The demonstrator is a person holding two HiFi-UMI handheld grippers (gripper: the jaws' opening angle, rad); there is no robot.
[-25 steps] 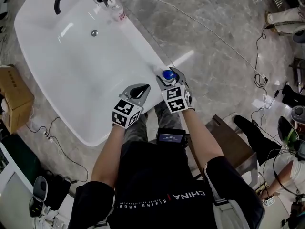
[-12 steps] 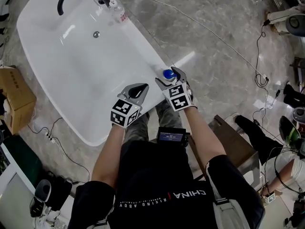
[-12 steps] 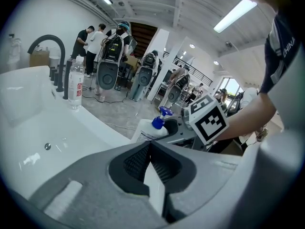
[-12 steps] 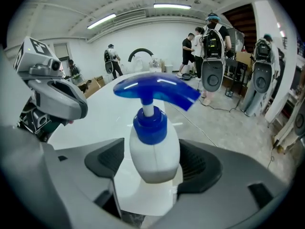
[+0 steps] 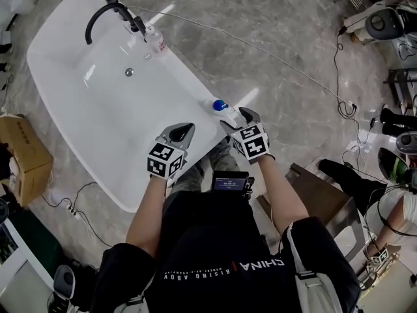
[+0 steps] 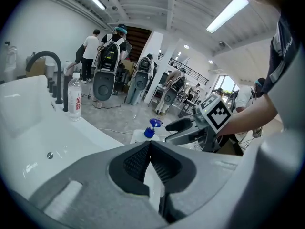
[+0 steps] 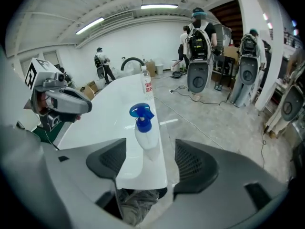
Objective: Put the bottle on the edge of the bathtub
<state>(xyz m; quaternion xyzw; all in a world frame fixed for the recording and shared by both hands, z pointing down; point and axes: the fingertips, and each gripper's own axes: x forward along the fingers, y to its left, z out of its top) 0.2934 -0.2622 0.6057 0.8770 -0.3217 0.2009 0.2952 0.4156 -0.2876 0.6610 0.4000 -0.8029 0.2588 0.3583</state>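
Leftmost, a cardboard box (image 5: 23,152) sits on the floor just off the bathtub's (image 5: 190,83) left side. At the tub's far end a black faucet (image 5: 104,15) arches over the basin. A clear water bottle (image 5: 154,41) with a red label stands upright on the rim right beside it, and the drain (image 5: 129,72) shows in the basin floor below them.

Toward the tub's near end, the left gripper (image 5: 182,133) hovers over the near end, close to the right-hand rim. In the left gripper view its two ribbed pads (image 6: 136,162) meet with no gap and nothing is caught between them.

Next along that rim stands the spray bottle (image 5: 220,107), upright on the flat white edge near the tub's near corner, its blue trigger head on top. The right gripper view shows it the same way (image 7: 143,128), resting on the rim by itself.

Just right of it, at the tub's outer side, the right gripper (image 5: 238,116) is spread wide. Its jaws have just been opening, and the spray bottle stands in the gap just ahead of the pads (image 7: 193,162), clear of both, so this gripper grasps nothing.

Beyond the tub's right side, a pale cable (image 5: 280,60) trails across the grey marble floor.
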